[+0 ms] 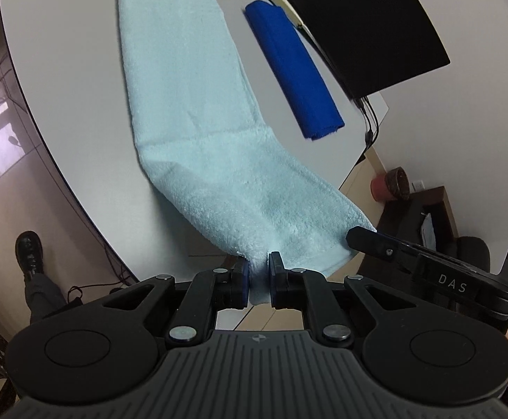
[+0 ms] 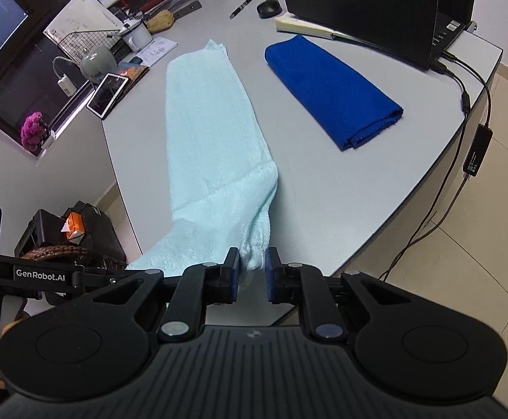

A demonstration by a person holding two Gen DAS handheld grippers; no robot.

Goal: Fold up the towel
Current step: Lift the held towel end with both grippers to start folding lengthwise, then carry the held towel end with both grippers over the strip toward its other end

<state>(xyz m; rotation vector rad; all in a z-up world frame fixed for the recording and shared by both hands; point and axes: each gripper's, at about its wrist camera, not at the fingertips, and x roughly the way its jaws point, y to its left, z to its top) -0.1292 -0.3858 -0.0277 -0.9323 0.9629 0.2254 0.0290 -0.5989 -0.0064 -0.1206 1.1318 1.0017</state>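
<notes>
I have the left tongs [image 1: 258,276] pinching one near corner of the light blue towel [image 1: 184,104], the blue pads pressed in on a bunch of terry with a tuft poking out behind them. The right tongs [image 2: 250,274] pinch the other near corner the same way, cloth gathered between the pads.

The towel lies as a long strip running away from me across the grey counter [image 1: 61,70]. Its far end is flat, while its near end is lifted off the counter's edge and hangs from both tongs. A seam crosses it partway along, and the lifted part sags between my two grips.

To do this fold well, I judge I should keep both tongs level and spread apart enough to hold the near edge taut, then carry it over the strip in one arc so the corners land square on the far corners. Uneven height would skew the hem. The bunched grip may let a layer slip, so I would keep the squeeze firm until the cloth is down.

To the right lies a dark blue towel [image 2: 334,90], folded, well apart from mine, beside a black laptop [image 2: 376,7].
</notes>
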